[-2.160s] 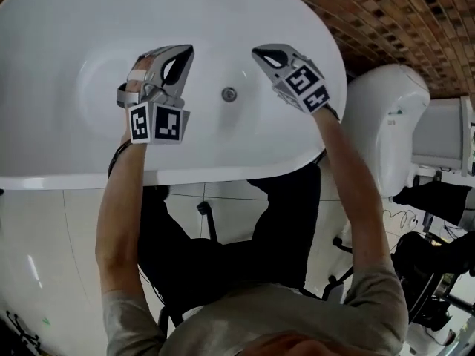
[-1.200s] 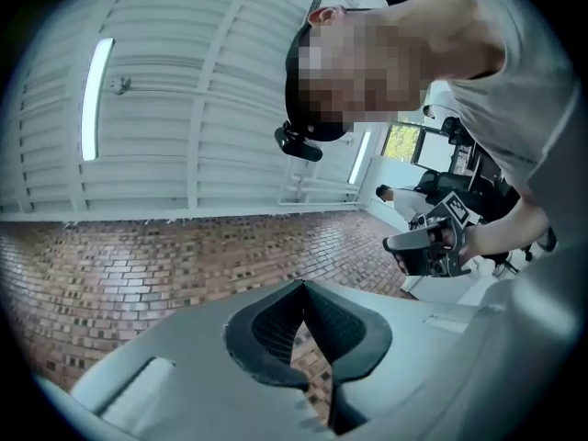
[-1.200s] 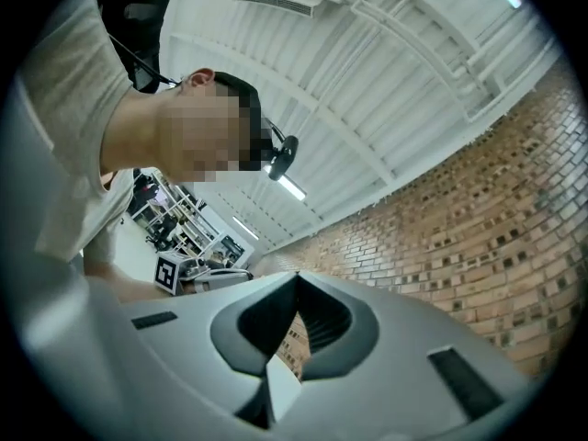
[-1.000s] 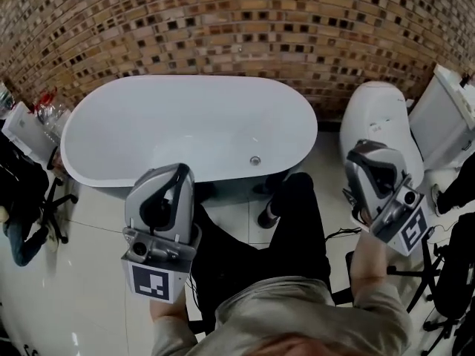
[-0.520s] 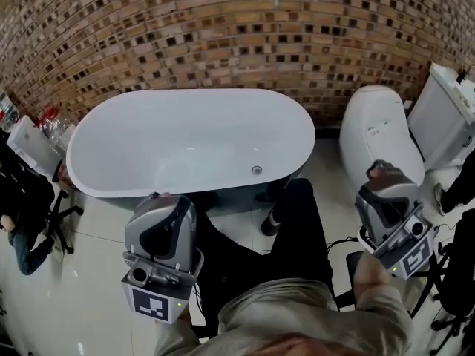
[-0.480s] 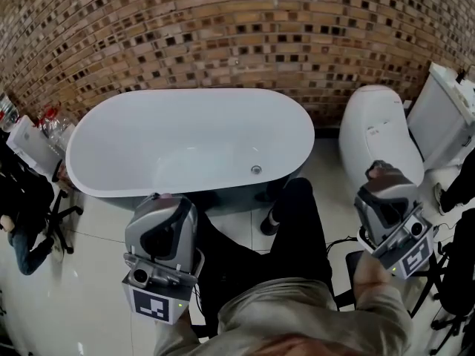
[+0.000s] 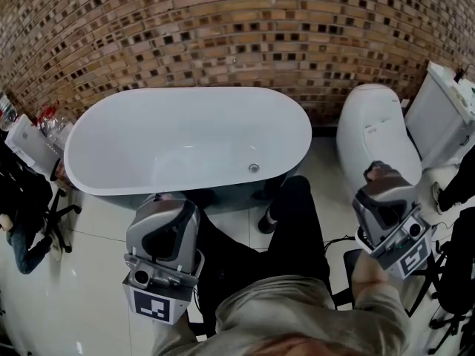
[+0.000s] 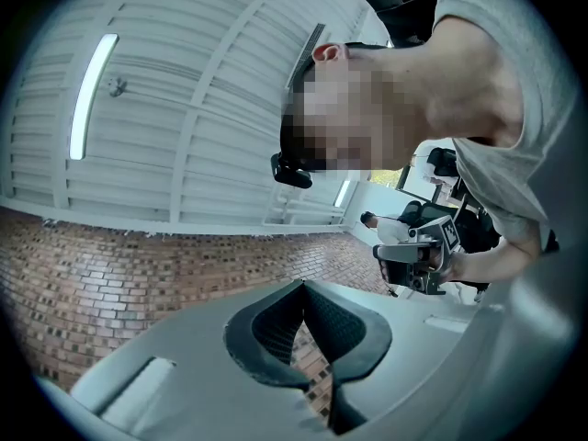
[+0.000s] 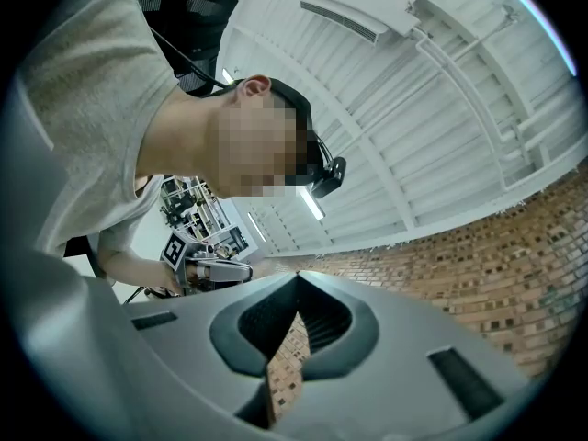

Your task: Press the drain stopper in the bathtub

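Left hand-held gripper (image 7: 165, 225) sits lower left of centre in the head view, held close to the person's chest with its jaws pointing up. The right hand-held gripper (image 7: 384, 199) hangs at the lower right, out beside the toilet (image 7: 375, 128). The bathtub (image 7: 171, 132) fills the upper middle of the frame, backed against the brick wall (image 7: 223, 28). Its drain stopper (image 7: 254, 167) shows as a small metal disc on the basin floor, toward the right end and near the front rim. The stopper is well apart from both tools and too small here to tell whether it is up or down. The person stands back on the tiled floor (image 7: 89, 251), so this looks like a rest stance rather than a reach, with the task not under way.

In the left gripper view the camera looks up past the jaws to the ceiling (image 8: 202, 81) and the person's head. The jaw tips of the left hand-held gripper (image 8: 303, 288) meet. Only brick shows through the slot beneath them, and nothing is held.

The right gripper view mirrors this. The right hand-held gripper (image 9: 296, 278) has its tips touching and is empty, with the other tool visible at mid left. Jaws brought together give one blunt tip, which would probably suit pushing a stopper down.
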Action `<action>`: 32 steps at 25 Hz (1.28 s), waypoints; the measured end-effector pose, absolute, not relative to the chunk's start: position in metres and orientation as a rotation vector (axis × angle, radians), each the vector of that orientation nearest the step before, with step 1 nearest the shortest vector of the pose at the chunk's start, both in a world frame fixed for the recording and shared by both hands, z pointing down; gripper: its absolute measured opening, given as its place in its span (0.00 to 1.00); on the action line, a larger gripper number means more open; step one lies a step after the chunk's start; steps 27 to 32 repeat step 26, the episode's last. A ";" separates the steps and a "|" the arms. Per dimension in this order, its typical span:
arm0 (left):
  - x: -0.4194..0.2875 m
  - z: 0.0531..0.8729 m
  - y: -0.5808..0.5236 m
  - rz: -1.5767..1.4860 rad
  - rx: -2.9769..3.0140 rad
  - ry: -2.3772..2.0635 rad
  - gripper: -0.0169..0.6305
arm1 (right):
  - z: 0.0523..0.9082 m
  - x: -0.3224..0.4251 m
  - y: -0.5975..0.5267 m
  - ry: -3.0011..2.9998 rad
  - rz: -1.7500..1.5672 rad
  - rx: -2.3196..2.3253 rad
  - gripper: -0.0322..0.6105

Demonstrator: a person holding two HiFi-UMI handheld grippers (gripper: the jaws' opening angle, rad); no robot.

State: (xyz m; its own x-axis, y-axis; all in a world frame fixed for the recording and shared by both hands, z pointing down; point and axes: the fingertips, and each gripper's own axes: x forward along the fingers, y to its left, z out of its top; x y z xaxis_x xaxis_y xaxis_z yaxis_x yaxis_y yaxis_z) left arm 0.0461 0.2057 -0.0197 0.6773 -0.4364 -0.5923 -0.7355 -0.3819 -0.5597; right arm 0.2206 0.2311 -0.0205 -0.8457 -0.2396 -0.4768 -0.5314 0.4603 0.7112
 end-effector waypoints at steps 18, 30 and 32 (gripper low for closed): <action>0.040 -0.023 0.212 0.431 -1.996 0.918 0.04 | -0.011 0.204 0.229 2.444 1.398 -0.649 0.05; 0.044 -0.019 0.210 0.416 -1.996 0.913 0.04 | -0.008 0.203 0.227 2.446 1.410 -0.647 0.05; 0.044 -0.019 0.210 0.416 -1.996 0.913 0.04 | -0.008 0.203 0.227 2.446 1.410 -0.647 0.05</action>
